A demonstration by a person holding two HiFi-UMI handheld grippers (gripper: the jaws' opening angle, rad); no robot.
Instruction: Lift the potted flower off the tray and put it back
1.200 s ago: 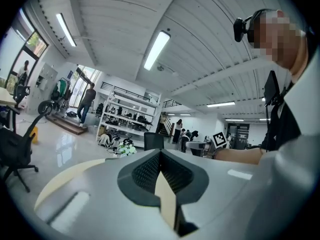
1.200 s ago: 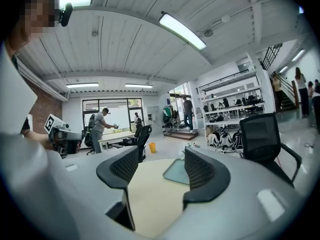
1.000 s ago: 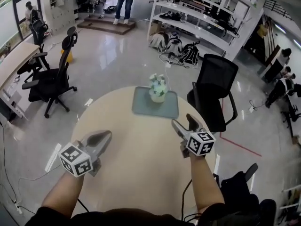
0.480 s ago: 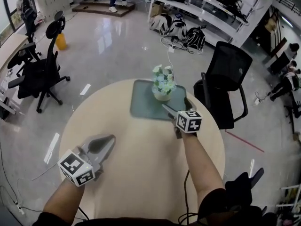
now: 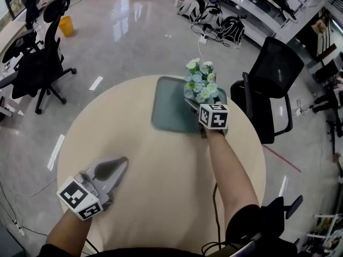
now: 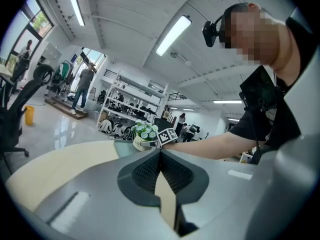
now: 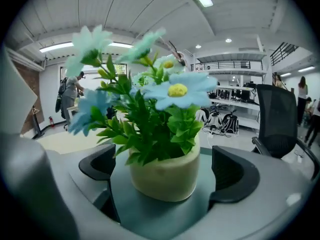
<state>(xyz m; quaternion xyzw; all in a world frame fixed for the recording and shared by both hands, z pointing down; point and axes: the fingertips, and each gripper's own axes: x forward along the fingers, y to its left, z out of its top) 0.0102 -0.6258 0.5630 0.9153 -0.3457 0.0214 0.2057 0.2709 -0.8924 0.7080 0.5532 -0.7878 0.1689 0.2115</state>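
Near the desk's far edge, the potted flower on the tray is flanked untouched by the right gripper's fingers, just opened wider; the left gripper's are pressed together.

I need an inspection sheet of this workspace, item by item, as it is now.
Surface: round table, pale top.
Job's things: potted flower upright on the grey tray.
Clutter: nothing seen.
Grippers: right gripper open, fingers either side of the potted flower, not touching, its jaws have just been opening; left gripper shut, empty, over the table.
Cables: one cable under the right arm; floor cables by the bags.
Surroundings: black chair beside the table, office chair, yellow bin.
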